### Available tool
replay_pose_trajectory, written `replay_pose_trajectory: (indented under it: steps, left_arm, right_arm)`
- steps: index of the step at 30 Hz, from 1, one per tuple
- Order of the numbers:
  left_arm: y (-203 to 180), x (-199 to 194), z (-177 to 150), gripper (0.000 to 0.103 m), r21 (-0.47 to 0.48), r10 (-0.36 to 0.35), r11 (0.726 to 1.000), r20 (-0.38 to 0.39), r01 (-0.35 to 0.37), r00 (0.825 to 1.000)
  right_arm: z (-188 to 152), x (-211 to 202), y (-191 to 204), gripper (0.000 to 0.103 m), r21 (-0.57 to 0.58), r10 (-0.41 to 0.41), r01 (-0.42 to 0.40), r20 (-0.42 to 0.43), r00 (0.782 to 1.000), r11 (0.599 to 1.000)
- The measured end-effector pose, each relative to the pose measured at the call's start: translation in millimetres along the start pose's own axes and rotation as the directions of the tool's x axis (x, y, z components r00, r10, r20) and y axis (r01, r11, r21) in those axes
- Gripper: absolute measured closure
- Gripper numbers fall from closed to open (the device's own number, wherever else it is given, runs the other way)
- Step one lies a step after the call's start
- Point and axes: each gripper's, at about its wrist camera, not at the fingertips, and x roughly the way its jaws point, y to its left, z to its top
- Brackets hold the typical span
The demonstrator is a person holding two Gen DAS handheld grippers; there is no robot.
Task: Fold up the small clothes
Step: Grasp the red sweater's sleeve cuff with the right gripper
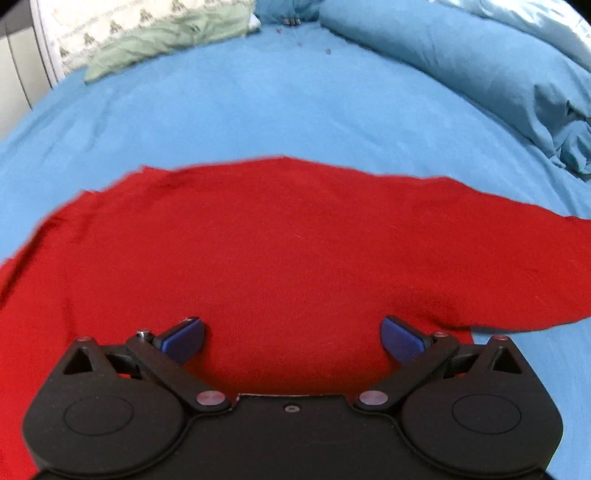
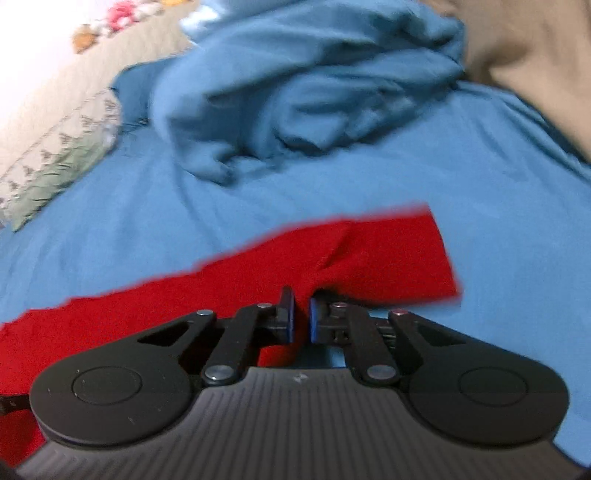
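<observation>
A red knit garment [image 1: 280,240] lies spread on the blue bed sheet [image 1: 258,110]. My left gripper [image 1: 293,338] hovers over its middle with the blue pads wide apart and nothing between them. In the right wrist view the garment's sleeve [image 2: 388,254] stretches to the right. My right gripper [image 2: 302,317] is shut on the sleeve's near edge, where the cloth bunches into a crease at the fingertips. The view is blurred.
A bunched blue duvet [image 2: 303,96] lies beyond the garment and also shows in the left wrist view [image 1: 480,66] at the right. A green and white patterned pillow [image 1: 155,33] lies at the far left. A beige surface [image 2: 535,55] is at the upper right.
</observation>
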Motion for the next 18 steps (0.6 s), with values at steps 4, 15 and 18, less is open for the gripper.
replay_pose_trajectory:
  steps: [4, 15, 18]
  left_arm:
    - [29, -41, -6, 0.000, 0.016, -0.012, 1.000, 0.071, 0.011, 0.997]
    - [149, -104, -66, 0.000, -0.102, 0.045, 0.994, 0.100, -0.035, 0.994]
    - [174, -103, -92, 0.000, -0.148, 0.048, 0.988, 0.053, -0.039, 0.997]
  right_arm:
    - [33, -30, 56, 0.080, -0.122, 0.089, -0.082, 0.054, 0.995, 0.989]
    - [-11, -64, 325, 0.080, -0.383, 0.526, -0.532, -0.129, 0.840, 0.755]
    - [-72, -37, 369, 0.080, -0.382, 0.512, -0.576, -0.263, 0.817, 0.723]
